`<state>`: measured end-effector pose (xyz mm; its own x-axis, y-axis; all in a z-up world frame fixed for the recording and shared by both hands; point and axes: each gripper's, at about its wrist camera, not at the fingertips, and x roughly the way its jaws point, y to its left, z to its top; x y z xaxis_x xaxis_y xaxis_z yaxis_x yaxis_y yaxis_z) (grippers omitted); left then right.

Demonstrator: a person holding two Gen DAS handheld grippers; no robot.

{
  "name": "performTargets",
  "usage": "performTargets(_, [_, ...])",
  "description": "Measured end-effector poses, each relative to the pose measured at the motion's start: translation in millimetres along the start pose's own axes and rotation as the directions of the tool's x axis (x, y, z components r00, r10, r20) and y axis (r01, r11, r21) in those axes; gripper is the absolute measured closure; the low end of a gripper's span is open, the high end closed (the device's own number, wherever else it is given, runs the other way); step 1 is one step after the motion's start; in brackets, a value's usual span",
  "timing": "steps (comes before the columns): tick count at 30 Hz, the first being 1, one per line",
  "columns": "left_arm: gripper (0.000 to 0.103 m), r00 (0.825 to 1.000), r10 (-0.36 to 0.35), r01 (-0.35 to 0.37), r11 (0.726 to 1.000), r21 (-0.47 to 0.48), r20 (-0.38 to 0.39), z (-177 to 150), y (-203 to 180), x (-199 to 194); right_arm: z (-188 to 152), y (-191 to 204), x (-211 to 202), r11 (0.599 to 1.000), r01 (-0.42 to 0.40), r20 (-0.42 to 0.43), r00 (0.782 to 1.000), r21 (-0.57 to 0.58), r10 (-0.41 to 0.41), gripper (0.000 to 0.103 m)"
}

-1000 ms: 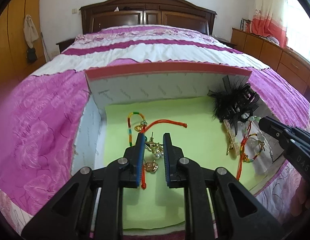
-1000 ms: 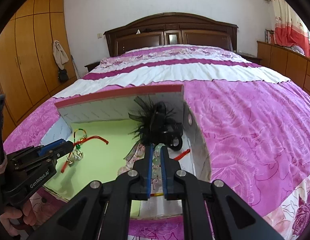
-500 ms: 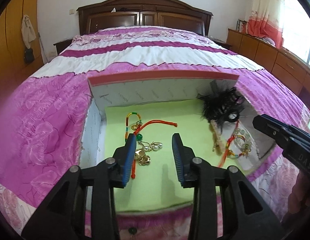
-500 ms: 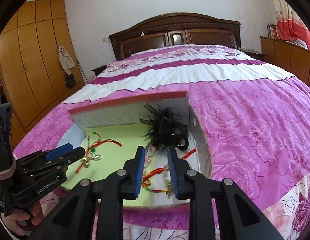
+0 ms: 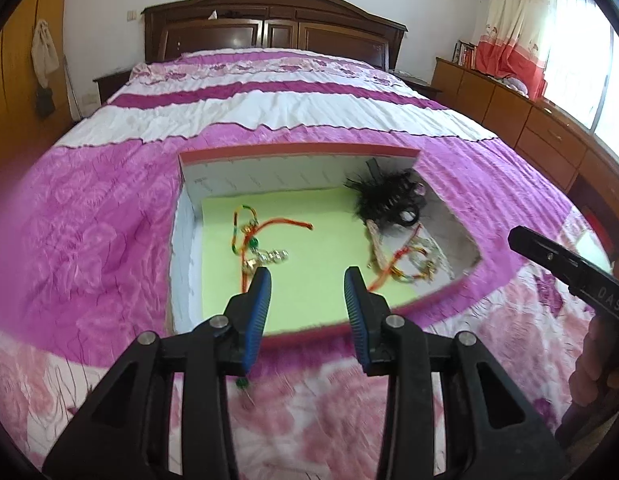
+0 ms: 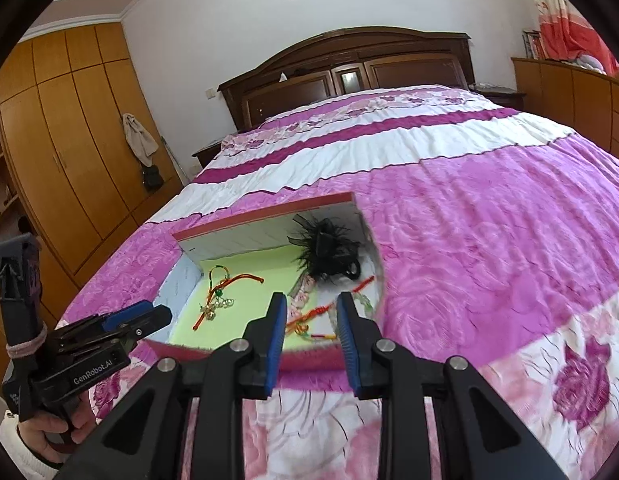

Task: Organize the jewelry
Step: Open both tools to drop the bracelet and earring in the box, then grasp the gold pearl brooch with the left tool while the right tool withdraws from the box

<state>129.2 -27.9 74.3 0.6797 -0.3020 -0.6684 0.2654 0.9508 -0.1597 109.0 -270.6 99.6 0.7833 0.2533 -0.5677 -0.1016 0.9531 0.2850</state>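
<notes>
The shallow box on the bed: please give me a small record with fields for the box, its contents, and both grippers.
box: shallow white-walled box with red rim, yellow-green liner, on the pink bedspread
left part: red cord with gold charms
right part: black feathered hair clip; multicoloured cords and beads nearer the front
left gripper: open, empty, over the front edge
right gripper: open, empty

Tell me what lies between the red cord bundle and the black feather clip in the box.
Only bare green liner between red cord bundle and black feather clip, in both wrist views.
</notes>
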Motion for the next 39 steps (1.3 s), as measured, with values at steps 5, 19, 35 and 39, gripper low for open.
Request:
performTargets(5, [0.073,1.000,-0.011,0.011,1.000,0.014,-0.025,-10.2,-7.8,-9.5,-10.7,-3.2,-17.8,1.000,0.025,-0.015,1.000,0.001,-0.025,0.074])
performTargets(19, [0.073,0.987,-0.082,0.088,0.996,0.034,-0.137,-50.3,-31.2,-22.1,-52.0,0.3,-33.4,0.999,0.040,-0.099,0.994,-0.010,-0.040,0.073])
performTargets(35, [0.073,0.961,-0.108,0.132,0.988,0.081,-0.255,-95.5,-59.2,-11.5,-85.3,-24.1,-46.6,0.998,0.041,-0.135,0.990,0.041,-0.035,0.068])
performTargets(39, [0.074,0.957,-0.104,0.134,0.986,0.095,-0.271,-102.7,-65.9,-5.2,-97.3,-36.6,-53.4,0.997,0.043,-0.137,0.990,0.062,-0.034,0.067])
